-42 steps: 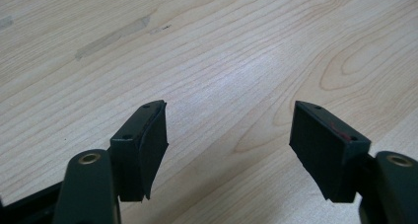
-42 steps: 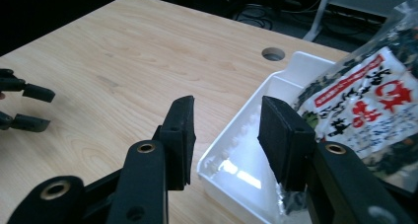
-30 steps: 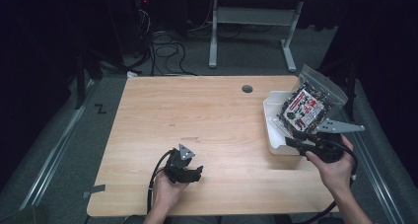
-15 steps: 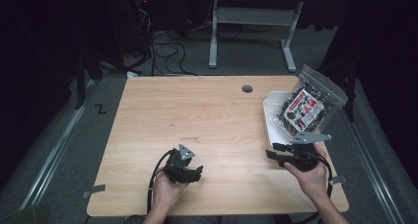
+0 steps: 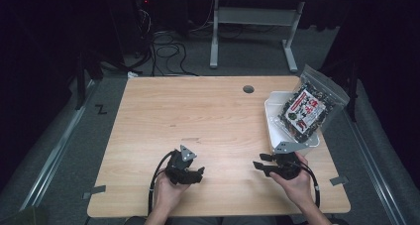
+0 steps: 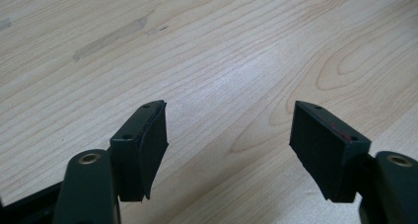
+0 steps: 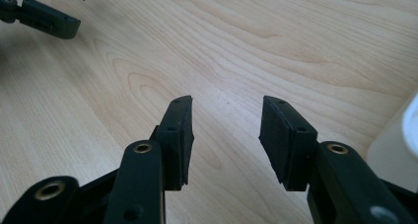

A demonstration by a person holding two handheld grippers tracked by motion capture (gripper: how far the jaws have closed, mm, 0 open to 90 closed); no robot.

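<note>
Light wood table (image 5: 198,116) carries a white tray (image 5: 271,117) at its right edge, with what looks like a clear snack bag (image 5: 304,111) leaning in it. Near the front edge, the left gripper (image 5: 200,171) and right gripper (image 5: 257,164) rest low, jaws apart and empty. The right one is just beside the tray's near corner.

Parted, empty tongs (image 7: 226,135) over bare wooden table (image 7: 305,41)

Snack bag (image 5: 304,111) leaning in wht tray (image 5: 270,117)
</note>
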